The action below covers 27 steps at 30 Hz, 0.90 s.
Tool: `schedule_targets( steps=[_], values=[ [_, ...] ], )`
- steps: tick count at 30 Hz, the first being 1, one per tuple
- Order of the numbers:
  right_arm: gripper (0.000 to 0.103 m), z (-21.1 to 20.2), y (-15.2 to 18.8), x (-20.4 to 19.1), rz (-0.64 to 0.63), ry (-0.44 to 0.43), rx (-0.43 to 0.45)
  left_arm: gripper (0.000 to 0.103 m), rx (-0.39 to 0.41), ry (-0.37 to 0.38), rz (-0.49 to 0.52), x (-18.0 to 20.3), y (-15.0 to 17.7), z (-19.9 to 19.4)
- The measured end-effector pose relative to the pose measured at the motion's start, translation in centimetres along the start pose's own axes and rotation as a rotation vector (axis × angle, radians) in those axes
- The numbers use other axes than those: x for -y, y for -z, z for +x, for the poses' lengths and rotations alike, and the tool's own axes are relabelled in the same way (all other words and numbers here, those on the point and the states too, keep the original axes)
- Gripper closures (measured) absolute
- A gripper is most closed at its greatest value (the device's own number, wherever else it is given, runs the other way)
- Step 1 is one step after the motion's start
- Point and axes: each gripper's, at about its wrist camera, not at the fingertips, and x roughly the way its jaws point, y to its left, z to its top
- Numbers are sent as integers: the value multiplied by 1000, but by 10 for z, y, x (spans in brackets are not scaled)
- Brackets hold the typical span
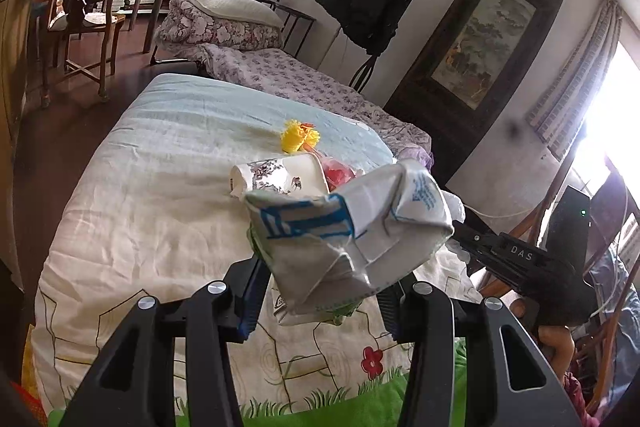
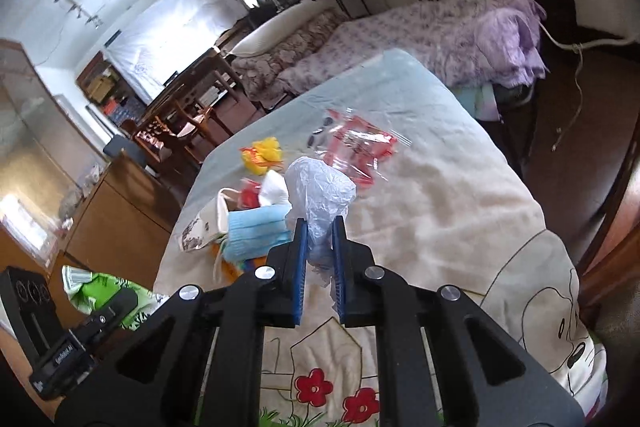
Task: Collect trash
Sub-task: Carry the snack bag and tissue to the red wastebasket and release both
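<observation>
The right tool (image 2: 320, 247) is clenched on a crumpled plastic bag (image 2: 320, 187) mid-bed; lift it clear before carrying. The left tool (image 1: 320, 291) grips a white bag (image 1: 352, 227) over the near edge. More trash lies on the quilt (image 2: 440, 219); bedroom, wooden floor.

Left gripper (image 1: 320, 291): black, blue-padded, jaws part-spread around a bag; right gripper (image 2: 320, 251): jaws clamped on crinkled plastic
</observation>
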Motion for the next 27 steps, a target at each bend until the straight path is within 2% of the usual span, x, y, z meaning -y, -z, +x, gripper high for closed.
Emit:
schedule_targets(
  steps=[9, 14, 22, 27],
  values=[
    [89, -14, 8, -14, -59, -28, 12, 56, 9, 5, 26, 10, 7, -9],
    [89, -22, 19, -22, -104, -39, 22, 56, 5, 32, 5, 14, 15, -20],
    [89, -47, 45, -32, -98, -92, 23, 56, 61, 25, 10, 21, 19, -72],
    [89, -63, 54, -45, -109, -124, 26, 56, 118, 2, -7, 12, 20, -121]
  ],
)
